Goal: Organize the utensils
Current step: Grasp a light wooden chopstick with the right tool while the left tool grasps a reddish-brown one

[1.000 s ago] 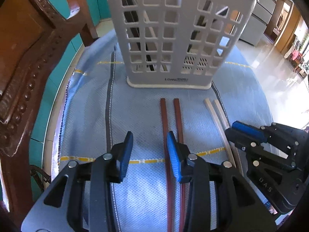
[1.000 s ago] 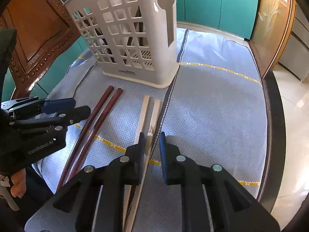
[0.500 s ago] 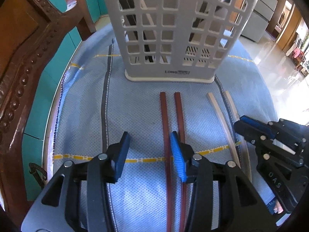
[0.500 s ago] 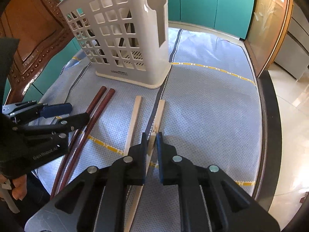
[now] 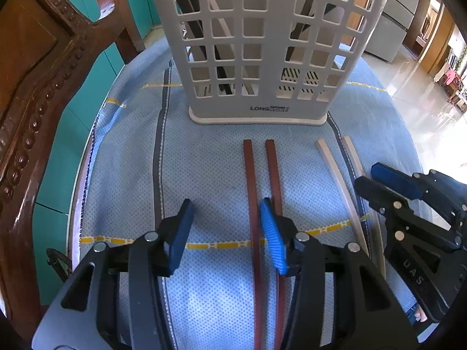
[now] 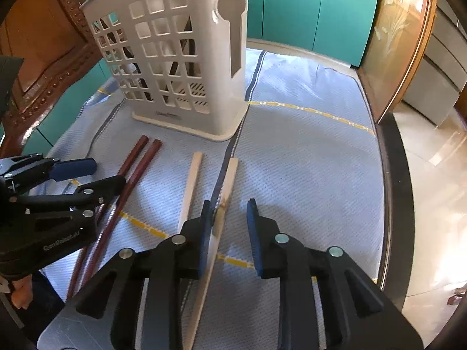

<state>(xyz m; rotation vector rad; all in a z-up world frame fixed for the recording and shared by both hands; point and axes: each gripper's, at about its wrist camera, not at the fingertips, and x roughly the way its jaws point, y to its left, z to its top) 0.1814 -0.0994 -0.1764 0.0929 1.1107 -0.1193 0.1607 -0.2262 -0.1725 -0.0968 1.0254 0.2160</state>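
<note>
Two dark red chopsticks (image 5: 251, 192) are laid parallel on the blue cloth (image 5: 204, 157), ends pointing at the white utensil basket (image 5: 262, 43). Two pale wooden chopsticks (image 6: 189, 186) are laid just to their right, slightly splayed, one either side of a dark stripe in the cloth. The basket is stood upright behind both pairs, not touched by either; dark and pale sticks are seen through its grid, leaning inside.

The left hand-held gripper (image 5: 224, 218) is held low over the red pair, jaws part open and just widened. The left red chopstick is seen between the pads; the right one is hidden behind the right pad. No pad contact can be made out, nothing is gripped.

The right hand-held gripper (image 6: 227, 213) is held over the pale pair, jaws narrowly open and just widened from near closed. The right pale chopstick is seen lying against the left pad, the right pad is stood clear of it; it is not clamped.

A carved wooden chair back (image 5: 43, 67) is seen at the left edge of the tabletop, teal cabinets (image 6: 318, 11) behind.
</note>
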